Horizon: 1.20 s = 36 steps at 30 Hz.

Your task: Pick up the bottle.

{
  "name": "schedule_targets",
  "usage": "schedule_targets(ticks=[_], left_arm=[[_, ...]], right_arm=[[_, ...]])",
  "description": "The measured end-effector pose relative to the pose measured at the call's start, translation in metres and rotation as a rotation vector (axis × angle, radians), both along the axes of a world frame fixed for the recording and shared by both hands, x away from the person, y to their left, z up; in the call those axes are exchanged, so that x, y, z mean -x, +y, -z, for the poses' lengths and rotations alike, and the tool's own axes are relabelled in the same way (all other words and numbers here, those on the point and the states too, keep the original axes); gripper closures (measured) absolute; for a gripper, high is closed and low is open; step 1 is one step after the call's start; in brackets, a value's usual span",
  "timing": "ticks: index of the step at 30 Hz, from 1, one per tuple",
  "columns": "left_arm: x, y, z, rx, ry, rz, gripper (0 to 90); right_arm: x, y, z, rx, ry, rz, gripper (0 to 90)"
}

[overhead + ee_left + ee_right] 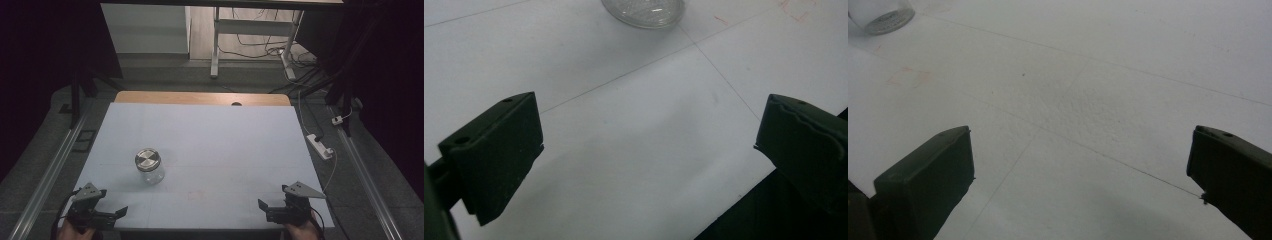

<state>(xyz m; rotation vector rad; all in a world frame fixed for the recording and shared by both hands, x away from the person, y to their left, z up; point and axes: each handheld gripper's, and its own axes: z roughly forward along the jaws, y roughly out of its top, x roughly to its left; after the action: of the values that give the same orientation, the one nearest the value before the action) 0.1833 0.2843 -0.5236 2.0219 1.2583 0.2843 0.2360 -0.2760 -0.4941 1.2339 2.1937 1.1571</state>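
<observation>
A clear glass jar [149, 166] with a round metal lid stands upright on the white table sheet [215, 135], left of centre. My left gripper [113, 202] rests near the front left corner, below and left of the jar, open with nothing between its jaws. In the left gripper view the jar's base [644, 10] sits at the top edge, well beyond the open left gripper [649, 122]. My right gripper [272, 198] is at the front right corner, also open and holding nothing. In the right gripper view the jar [880, 15] is far off at the top left, beyond the open right gripper [1080, 150].
A wooden strip [200, 97] with a small hole runs along the table's far edge. A white power strip [320, 146] and cables lie on the floor to the right. Metal rails [50, 170] flank the table. Faint red marks [908, 77] show on the sheet.
</observation>
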Motion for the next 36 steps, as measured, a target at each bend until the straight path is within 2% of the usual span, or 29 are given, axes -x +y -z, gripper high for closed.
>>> schedule_targets(ticks=[8, 10, 15, 18, 21, 23, 27, 36], left_arm=[[-0.002, 0.004, 0.0, 0.042, 0.012, 0.026, 0.0], [-0.002, 0.004, 0.0, 0.053, -0.006, 0.03, 0.0], [-0.004, 0.002, -0.002, 0.044, -0.04, 0.05, 0.0], [-0.006, 0.001, -0.004, 0.063, -0.055, 0.051, 0.0], [-0.007, 0.001, -0.006, 0.074, -0.046, 0.045, 0.0], [-0.011, -0.001, -0.006, 0.088, -0.036, 0.048, 0.0], [-0.02, -0.009, -0.008, 0.066, -0.08, 0.073, 0.0], [-0.033, -0.008, -0.003, 0.111, -0.113, 0.083, 0.0]], right_arm=[[0.0, 0.0, 0.0, -0.001, 0.003, -0.006, 0.0], [0.0, 0.0, 0.0, 0.002, 0.003, -0.007, 0.0], [0.0, 0.0, 0.0, -0.004, 0.005, -0.013, 0.0], [0.0, 0.001, 0.0, 0.005, 0.003, -0.021, 0.0], [0.0, 0.002, 0.0, 0.009, 0.001, -0.026, 0.0], [0.0, 0.002, 0.0, 0.007, 0.002, -0.026, 0.0], [0.0, 0.001, 0.0, 0.004, 0.004, -0.028, 0.0], [0.0, 0.001, 0.0, 0.002, 0.008, -0.033, 0.0]])
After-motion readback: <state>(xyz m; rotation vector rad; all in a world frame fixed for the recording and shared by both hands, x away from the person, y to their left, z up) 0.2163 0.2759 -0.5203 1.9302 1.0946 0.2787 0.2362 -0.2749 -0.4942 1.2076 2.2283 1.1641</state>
